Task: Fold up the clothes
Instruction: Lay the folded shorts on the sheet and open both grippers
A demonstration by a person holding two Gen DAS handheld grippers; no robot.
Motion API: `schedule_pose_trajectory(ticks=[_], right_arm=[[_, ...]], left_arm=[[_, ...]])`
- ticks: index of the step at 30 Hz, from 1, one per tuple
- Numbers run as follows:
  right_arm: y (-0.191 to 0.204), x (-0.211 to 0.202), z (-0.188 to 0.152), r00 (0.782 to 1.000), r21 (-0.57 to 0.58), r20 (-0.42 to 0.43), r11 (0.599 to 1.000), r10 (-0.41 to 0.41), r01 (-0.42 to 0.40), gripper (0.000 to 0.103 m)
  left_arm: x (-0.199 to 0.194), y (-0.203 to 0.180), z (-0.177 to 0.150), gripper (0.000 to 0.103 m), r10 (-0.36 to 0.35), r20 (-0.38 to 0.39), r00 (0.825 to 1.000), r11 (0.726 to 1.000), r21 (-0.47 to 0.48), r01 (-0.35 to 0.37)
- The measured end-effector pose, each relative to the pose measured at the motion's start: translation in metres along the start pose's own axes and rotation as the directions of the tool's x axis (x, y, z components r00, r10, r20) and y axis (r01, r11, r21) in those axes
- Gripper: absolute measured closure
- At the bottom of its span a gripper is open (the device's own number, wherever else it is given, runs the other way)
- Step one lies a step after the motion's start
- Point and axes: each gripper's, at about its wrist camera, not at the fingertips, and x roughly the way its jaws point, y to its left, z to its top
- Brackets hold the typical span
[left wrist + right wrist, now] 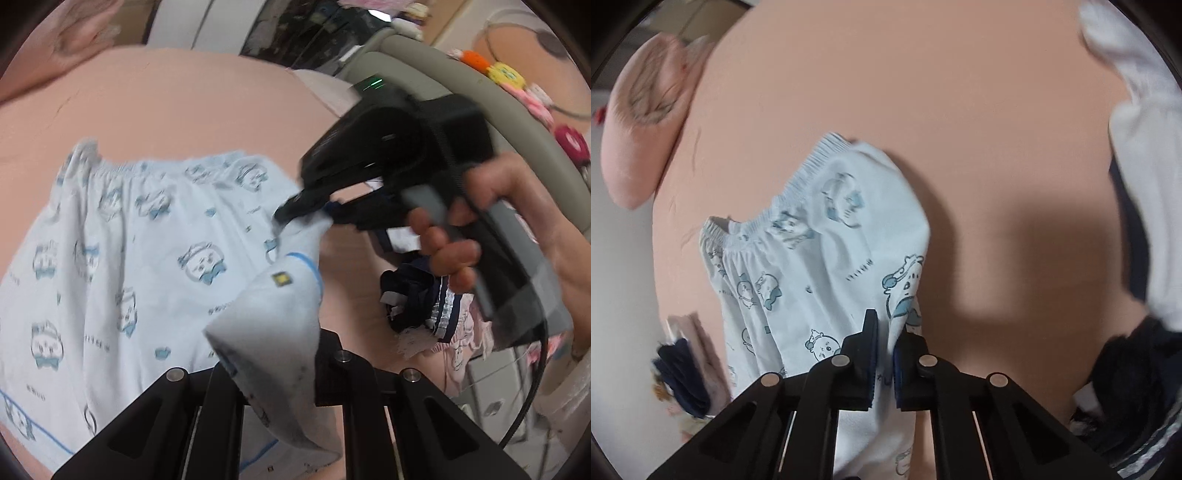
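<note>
Light blue pants [122, 258] with a cartoon print and an elastic waistband lie spread on a pink bed surface [166, 103]. One corner of the fabric is lifted and runs down between my left gripper's [273, 373] fingers, which are hidden under the cloth and shut on it. My right gripper [293, 216], held by a hand [461, 229], pinches the same raised edge a little farther off. In the right wrist view the pants [820, 266] hang bunched from my right gripper [886, 354], whose blue pads [873, 350] are closed on the fabric.
A pink pillow [642, 122] lies at the far left. A white garment [1145, 147] and a dark navy striped one [1137, 387] sit on the right. More navy and pink clothes [417, 299] are piled beside the bed. A grey curved rail [480, 85] stands behind.
</note>
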Motion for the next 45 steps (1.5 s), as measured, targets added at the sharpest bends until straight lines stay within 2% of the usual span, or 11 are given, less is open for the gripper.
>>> schedule_pose_trajectory(ticks=[2, 5, 9, 17, 23, 29, 33, 36, 41, 45], right_arm=[[0.01, -0.01, -0.002, 0.999, -0.06, 0.03, 0.998, -0.017, 0.019, 0.099], [0.027, -0.021, -0.006, 0.993, -0.152, 0.077, 0.984, -0.085, 0.095, 0.099], [0.054, -0.027, -0.014, 0.982, -0.264, 0.112, 0.948, -0.152, 0.177, 0.099], [0.101, -0.029, -0.021, 0.98, -0.358, 0.125, 0.914, -0.155, 0.19, 0.099], [0.138, -0.028, -0.025, 0.977, -0.419, 0.148, 0.886, -0.152, 0.201, 0.099], [0.201, -0.011, -0.049, 0.979, -0.513, 0.138, 0.835, -0.15, 0.2, 0.099], [0.219, -0.005, -0.049, 0.977, -0.546, 0.132, 0.81, -0.168, 0.213, 0.099], [0.222, -0.002, -0.05, 0.979, -0.529, 0.115, 0.825, -0.166, 0.202, 0.099], [0.205, -0.001, -0.048, 0.981, -0.495, 0.078, 0.847, -0.179, 0.194, 0.099], [0.181, -0.002, -0.042, 0.975, -0.457, 0.031, 0.864, -0.22, 0.21, 0.098]], left_arm=[[0.001, 0.008, -0.001, 0.094, -0.014, -0.026, 1.0, 0.998, -0.064, 0.013], [-0.001, 0.022, -0.008, 0.094, -0.029, -0.062, 0.998, 0.991, -0.135, 0.021], [-0.008, 0.037, -0.011, 0.094, -0.04, -0.062, 0.997, 0.981, -0.192, 0.028], [-0.023, 0.064, -0.017, 0.094, -0.053, -0.044, 0.998, 0.958, -0.286, 0.038], [-0.046, 0.079, -0.024, 0.094, -0.041, -0.009, 0.999, 0.948, -0.316, 0.036], [-0.064, 0.097, -0.031, 0.094, -0.034, 0.01, 0.999, 0.939, -0.342, 0.035], [-0.074, 0.114, -0.035, 0.094, -0.033, 0.017, 0.999, 0.926, -0.375, 0.037], [-0.079, 0.124, -0.036, 0.094, -0.028, 0.017, 0.999, 0.919, -0.394, 0.032], [-0.079, 0.129, -0.03, 0.093, 0.048, -0.047, 0.998, 0.936, -0.348, -0.061], [-0.073, 0.13, -0.023, 0.091, 0.111, -0.099, 0.989, 0.935, -0.327, -0.137]])
